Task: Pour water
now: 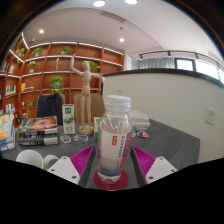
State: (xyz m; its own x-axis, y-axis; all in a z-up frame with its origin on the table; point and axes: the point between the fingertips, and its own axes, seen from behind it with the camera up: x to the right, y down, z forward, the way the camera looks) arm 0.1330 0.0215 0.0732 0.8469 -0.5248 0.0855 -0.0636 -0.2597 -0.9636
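Gripper view: a clear water bottle point(114, 140) is seen upright between the fingers of the gripper point(111, 168), long axis vertical, cap on. Both pink pads point(82, 160) appear pressed against its sides. A white cup point(32, 158) lies left of the bottle.

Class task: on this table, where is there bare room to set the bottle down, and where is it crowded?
Bare grey table lies beyond the claw, past the bottle toward the white wall. Crowded: the side with the wooden mannequin, books and white cup.
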